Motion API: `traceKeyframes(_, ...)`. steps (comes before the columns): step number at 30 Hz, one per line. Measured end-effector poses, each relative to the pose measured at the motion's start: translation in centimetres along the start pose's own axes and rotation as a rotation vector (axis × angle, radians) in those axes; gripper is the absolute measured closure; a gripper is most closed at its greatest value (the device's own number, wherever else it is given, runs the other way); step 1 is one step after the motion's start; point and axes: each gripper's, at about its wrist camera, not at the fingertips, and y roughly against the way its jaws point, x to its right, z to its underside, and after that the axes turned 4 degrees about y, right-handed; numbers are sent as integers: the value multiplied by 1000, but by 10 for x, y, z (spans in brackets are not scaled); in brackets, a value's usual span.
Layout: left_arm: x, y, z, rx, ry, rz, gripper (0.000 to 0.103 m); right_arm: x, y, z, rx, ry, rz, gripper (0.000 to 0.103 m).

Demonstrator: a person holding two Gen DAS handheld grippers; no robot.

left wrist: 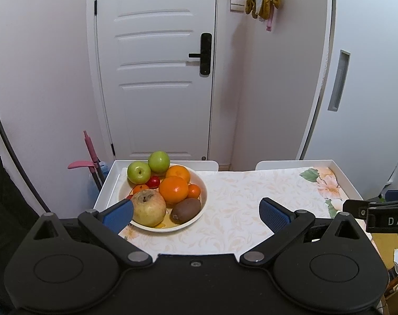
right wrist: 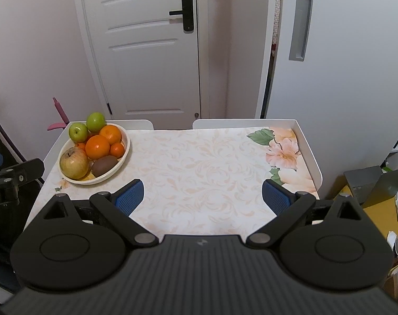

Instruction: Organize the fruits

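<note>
A white bowl (left wrist: 199, 211) (right wrist: 120, 164) stands at the table's left side, piled with fruit. It holds a yellow apple (left wrist: 148, 208) (right wrist: 74, 163), a brown kiwi (left wrist: 185, 210) (right wrist: 104, 165), oranges (left wrist: 173, 189) (right wrist: 97, 147), two green apples (left wrist: 139, 172) (right wrist: 78, 132) and a small red fruit (left wrist: 154, 181). My left gripper (left wrist: 196, 214) is open and empty, just in front of the bowl, its left pad beside the yellow apple. My right gripper (right wrist: 202, 195) is open and empty over the table's middle.
The white table (right wrist: 313, 168) has a raised rim and a floral cloth (right wrist: 199, 162). Two white chair backs (right wrist: 130, 123) stand behind it, then a white door (right wrist: 146, 44). A laptop (right wrist: 377, 186) sits lower right. A pink-handled tool (left wrist: 89, 155) leans at the left.
</note>
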Motion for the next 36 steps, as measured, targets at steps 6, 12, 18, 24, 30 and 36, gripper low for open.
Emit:
traceKeyframes(6, 0, 0, 0, 1, 0, -1, 0, -2, 0, -1, 1, 0, 1, 0)
traceKeyframes(12, -1, -1, 0, -1, -4, 3, 0, -4, 0, -1, -4, -5, -1, 0)
traceKeyframes(18, -1, -2, -1, -4, -8, 5, 0, -2, -1, -1, -8, -12, 4, 0)
traceKeyframes(24, 1, 0, -1, 23, -22, -14, 0, -1, -2, -1, -9, -22, 7, 0)
traceKeyframes(30, -1, -1, -1, 26, -10, 4, 0, 0, -3, -1, -10, -26, 6, 0)
traceKeyframes(36, -4, -6, -2, 13, 0, 11, 0, 0, -4, -1, -10, -27, 6, 0)
